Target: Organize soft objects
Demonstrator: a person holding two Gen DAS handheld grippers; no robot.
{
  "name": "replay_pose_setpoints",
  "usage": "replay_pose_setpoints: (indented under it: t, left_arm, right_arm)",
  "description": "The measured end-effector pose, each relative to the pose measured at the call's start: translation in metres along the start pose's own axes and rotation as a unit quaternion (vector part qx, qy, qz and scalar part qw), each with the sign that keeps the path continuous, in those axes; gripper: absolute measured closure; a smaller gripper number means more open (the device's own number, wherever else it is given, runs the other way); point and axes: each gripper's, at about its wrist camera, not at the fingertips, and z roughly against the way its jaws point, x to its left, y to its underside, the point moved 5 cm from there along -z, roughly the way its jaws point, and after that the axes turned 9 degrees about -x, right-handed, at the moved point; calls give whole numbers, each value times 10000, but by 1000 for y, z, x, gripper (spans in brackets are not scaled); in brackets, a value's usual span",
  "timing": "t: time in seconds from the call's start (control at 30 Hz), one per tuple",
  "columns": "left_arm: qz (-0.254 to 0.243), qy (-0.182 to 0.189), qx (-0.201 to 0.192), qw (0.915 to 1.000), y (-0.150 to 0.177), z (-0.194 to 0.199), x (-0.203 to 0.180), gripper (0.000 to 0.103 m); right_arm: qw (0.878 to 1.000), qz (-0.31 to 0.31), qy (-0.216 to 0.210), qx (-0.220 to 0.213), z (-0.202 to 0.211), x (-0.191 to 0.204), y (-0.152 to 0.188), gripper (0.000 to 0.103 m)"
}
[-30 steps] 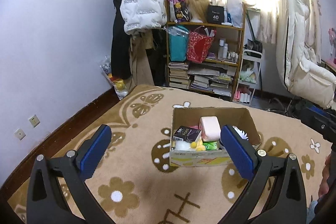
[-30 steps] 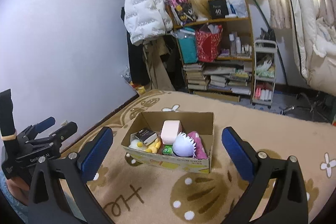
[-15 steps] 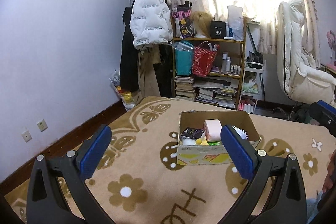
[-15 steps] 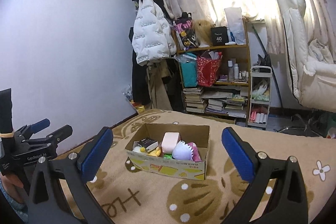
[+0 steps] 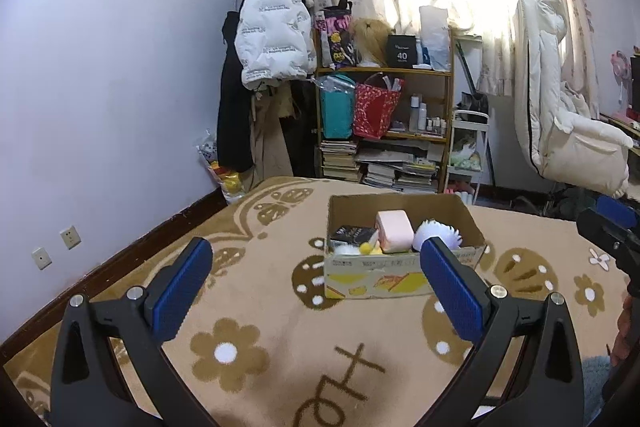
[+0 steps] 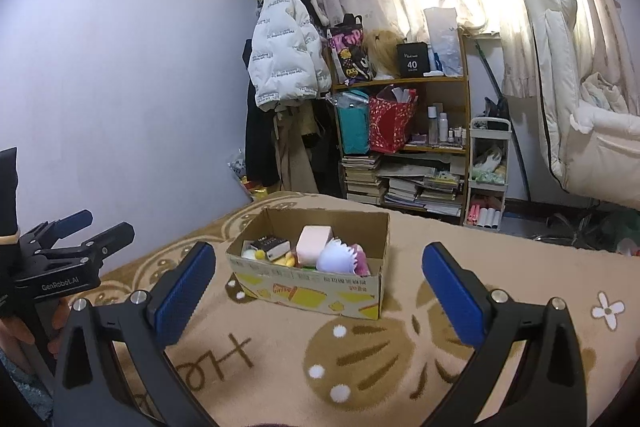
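Observation:
A cardboard box (image 5: 372, 281) (image 6: 320, 287) stands on the tan flowered carpet ahead of both grippers. Inside it lie a pink sponge block (image 5: 395, 237) (image 6: 313, 239), a white spiky ball (image 5: 438, 231) (image 6: 336, 259), a black packet (image 5: 351, 234) (image 6: 273, 243) and small yellow soft pieces (image 5: 366, 247). My left gripper (image 5: 316, 291) is open and holds nothing, short of the box. My right gripper (image 6: 318, 291) is likewise open and holds nothing, with the box beyond its fingers. Each gripper shows at the edge of the other's view, the left gripper (image 6: 68, 239) and the right one (image 5: 612, 223).
A wooden shelf (image 5: 386, 123) with bags, books and bottles stands against the far wall, beside coats on a rack (image 5: 272, 39). A white padded chair (image 5: 560, 115) is at the right. A dark baseboard (image 5: 132, 255) runs along the left wall. Carpet (image 5: 260, 347) lies between me and the box.
Both cameras have tilted upward and drawn back a little, so the box sits lower in each view and more wall and curtain shows. Both grippers stay open.

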Motion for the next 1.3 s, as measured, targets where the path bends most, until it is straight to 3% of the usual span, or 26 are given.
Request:
replay_pose_setpoints:
  t: [0.63,1.3]
  left_arm:
    - [48,-68,315,9995,16,-15,-3,0]
    - [5,-92,337,9994,20,-15,-1,0]
  right_arm:
    - [9992,-211,60,322,-12,-23,27,0]
    - [9990,97,-8,435,-17,-16,34,0]
